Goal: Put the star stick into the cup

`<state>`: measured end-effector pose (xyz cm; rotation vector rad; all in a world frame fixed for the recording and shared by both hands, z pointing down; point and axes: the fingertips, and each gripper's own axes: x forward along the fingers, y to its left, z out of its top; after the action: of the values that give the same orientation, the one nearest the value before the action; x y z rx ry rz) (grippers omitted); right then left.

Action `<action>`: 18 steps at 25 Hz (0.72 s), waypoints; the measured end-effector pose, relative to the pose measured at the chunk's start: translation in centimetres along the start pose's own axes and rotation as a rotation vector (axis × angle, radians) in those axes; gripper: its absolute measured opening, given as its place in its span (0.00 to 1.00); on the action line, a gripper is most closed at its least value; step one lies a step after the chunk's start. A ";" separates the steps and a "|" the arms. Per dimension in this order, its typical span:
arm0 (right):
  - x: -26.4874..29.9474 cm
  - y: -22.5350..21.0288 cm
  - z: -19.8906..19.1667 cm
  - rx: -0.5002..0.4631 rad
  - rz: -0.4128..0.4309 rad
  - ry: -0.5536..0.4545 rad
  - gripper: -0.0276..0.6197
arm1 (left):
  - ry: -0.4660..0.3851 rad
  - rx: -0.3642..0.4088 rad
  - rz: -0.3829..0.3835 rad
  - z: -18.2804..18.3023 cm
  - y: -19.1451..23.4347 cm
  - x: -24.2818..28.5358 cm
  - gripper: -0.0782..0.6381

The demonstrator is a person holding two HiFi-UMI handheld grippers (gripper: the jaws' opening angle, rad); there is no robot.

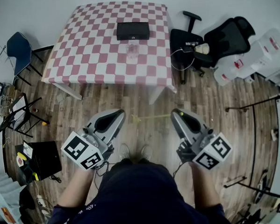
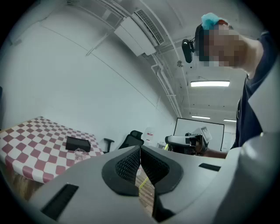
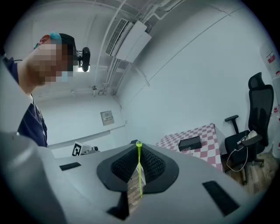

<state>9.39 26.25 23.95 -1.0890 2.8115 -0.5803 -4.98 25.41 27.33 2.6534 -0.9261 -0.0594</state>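
The thin yellow-green star stick (image 1: 151,117) was clamped in the right gripper (image 1: 173,114), well apart from the table. It lay level, and its free end reached toward the left gripper (image 1: 121,114). The right gripper view showed the jaws closed on the stick, with one end just past the pads.

The small clear glass cup (image 1: 132,51) stood upright near the middle of the red-and-white chequered tabletop (image 1: 87,50). It was just beside the flat black box (image 1: 133,30), on the box's near side; its contents were too small to tell.

The left gripper view showed that gripper's jaws together with nothing between them. Both grippers were held level above the wooden floor (image 1: 145,102).
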 end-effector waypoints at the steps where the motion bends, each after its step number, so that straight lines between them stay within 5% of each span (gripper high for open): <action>1: -0.2 -0.2 -0.1 0.001 0.001 0.001 0.08 | 0.002 0.001 0.002 -0.2 -0.2 0.2 0.15; 18: -5.5 -4.1 -0.3 0.045 0.036 -0.030 0.08 | 0.034 0.018 0.052 -3.2 -5.0 3.3 0.15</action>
<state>16.01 27.22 25.37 -1.0277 2.7720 -0.6153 1.04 27.99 28.94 2.6371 -0.9885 0.0065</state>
